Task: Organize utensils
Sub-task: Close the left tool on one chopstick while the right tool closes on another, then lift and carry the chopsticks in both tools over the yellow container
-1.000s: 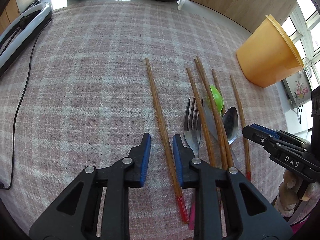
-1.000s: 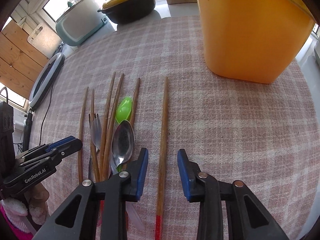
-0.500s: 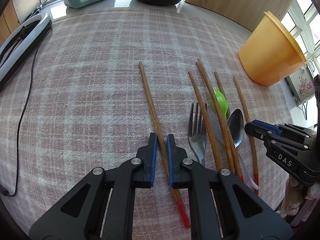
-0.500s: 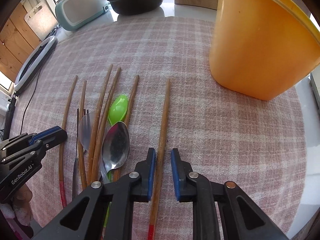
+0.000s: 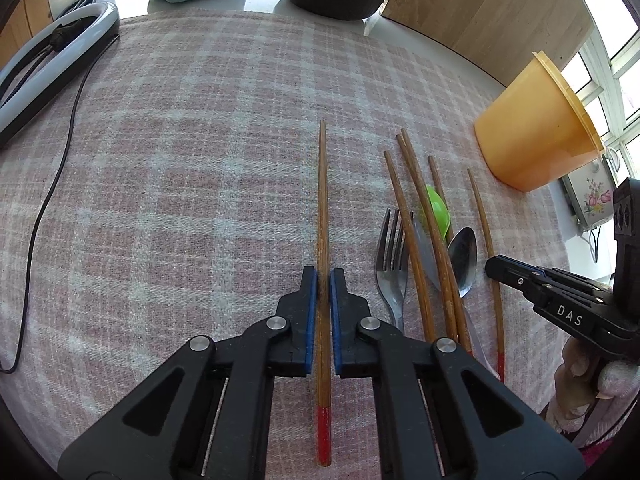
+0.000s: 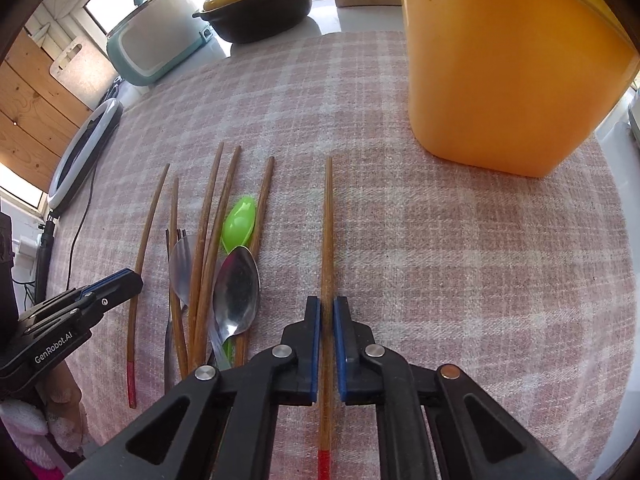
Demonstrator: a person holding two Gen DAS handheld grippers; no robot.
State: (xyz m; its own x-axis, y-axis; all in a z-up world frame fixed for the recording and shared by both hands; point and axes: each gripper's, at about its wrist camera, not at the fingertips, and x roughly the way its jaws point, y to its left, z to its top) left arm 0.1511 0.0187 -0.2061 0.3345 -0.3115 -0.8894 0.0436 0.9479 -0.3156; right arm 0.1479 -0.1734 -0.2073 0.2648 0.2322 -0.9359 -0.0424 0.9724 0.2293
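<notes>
A pink-and-white plaid tablecloth (image 5: 180, 168) spreads across the whole work surface, and everything in play lies flat on it. Standing upright at the far right is the big orange plastic tub (image 6: 508, 64), the likely home for the cutlery; from these angles its inside is hidden, so what it holds, if anything, cannot be told.

Now the grippers. The left gripper (image 5: 324, 280) is clamped on a long brown wooden chopstick with a red end (image 5: 322, 208), blue pads pressed to either side of the shaft, gripping partway along so the red end trails back beneath the jaws. The right gripper (image 6: 327, 308) sits around a matching red-ended wooden chopstick (image 6: 328, 232); its pads are drawn in close and look pinched on the stick, though a sliver of gap may remain. One stick per hand, both taken from the outer edges of the pile, which reads like picking off the easy singles first.

Between the two lies the tangle: four more brown chopsticks (image 6: 208, 232) crossing over a steel fork (image 5: 394, 256), a steel spoon (image 6: 237, 288) and a small lime-green plastic spoon (image 6: 239, 222). They overlap, which will make them fiddlier to separate.

Judging by this layout, the sorting is at an early stage, with lifting towards the tub the probable next step.
</notes>
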